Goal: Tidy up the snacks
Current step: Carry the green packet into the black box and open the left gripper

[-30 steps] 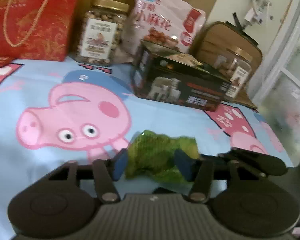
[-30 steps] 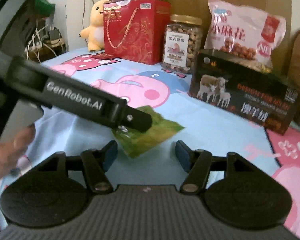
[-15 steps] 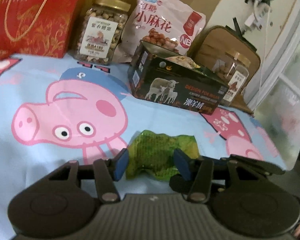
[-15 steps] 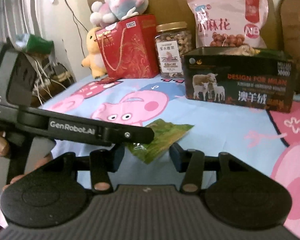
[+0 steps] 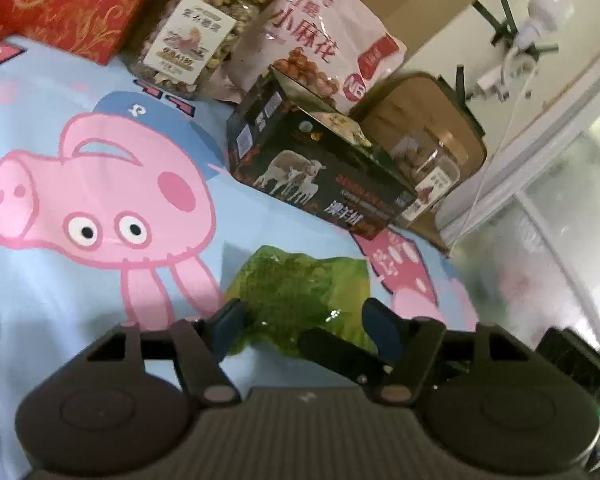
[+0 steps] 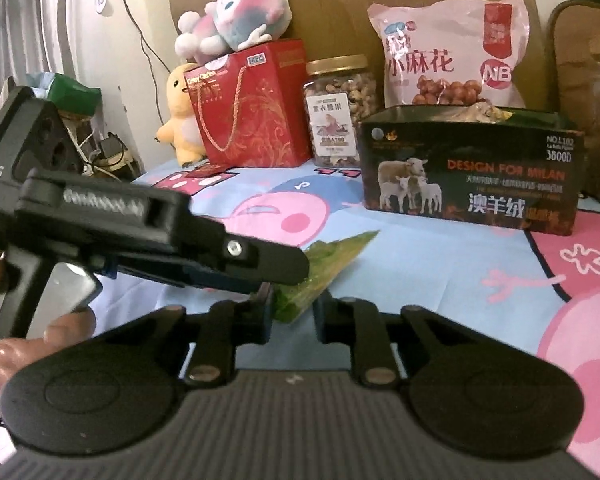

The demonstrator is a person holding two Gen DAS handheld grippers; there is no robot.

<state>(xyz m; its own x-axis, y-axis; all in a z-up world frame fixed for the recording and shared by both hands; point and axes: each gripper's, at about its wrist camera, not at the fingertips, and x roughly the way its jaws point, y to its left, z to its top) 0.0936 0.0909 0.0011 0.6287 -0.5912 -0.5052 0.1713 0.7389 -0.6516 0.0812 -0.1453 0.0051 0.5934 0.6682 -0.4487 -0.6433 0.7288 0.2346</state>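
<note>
Handover over the cartoon-pig sheet [image 5: 80,128]: the right gripper [image 6: 292,312] has just closed its fingers on the green snack packet [image 5: 300,292]; the left gripper [image 5: 304,324] has just opened, pads clear.

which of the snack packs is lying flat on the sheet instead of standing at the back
The small green snack packet, lying flat between the hand-held grippers. The pink snack bag and the nut jar stand upright at the back.

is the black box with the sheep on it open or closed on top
Open. The black box has no lid across its top, and pale snack packets show above its rim.
</note>
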